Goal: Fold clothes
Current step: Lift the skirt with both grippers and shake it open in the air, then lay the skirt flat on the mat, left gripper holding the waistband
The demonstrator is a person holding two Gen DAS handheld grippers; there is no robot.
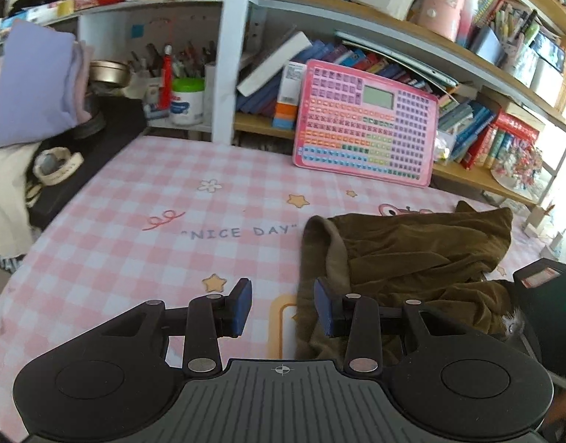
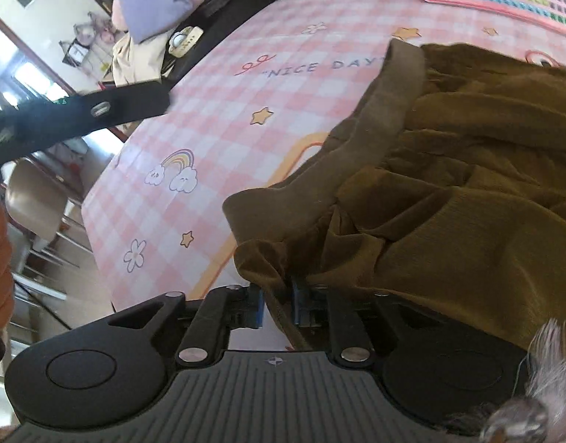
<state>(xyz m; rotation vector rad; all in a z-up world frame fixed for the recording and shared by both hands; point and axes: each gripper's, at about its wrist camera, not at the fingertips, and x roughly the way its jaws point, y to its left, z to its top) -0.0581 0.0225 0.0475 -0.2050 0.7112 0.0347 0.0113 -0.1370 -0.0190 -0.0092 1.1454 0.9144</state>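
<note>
On the pink checked desk (image 1: 135, 243) lies one crumpled brown garment (image 1: 412, 258), long axis running away; right claw (image 2: 277, 304) grips its hem, left claw (image 1: 283, 308) apart.

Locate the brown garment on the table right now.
The brown garment lies crumpled on the right of the pink checked tablecloth, right of the "NICE DAY" print, below the pink keyboard toy.

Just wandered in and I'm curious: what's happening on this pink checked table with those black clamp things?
A person is folding clothes with two hand-held grippers. The right gripper has pinched an edge of the crumpled brown garment lying on the pink checked tablecloth. The left gripper is open above the cloth's left edge, holding nothing. No neat fold shows yet.
</note>
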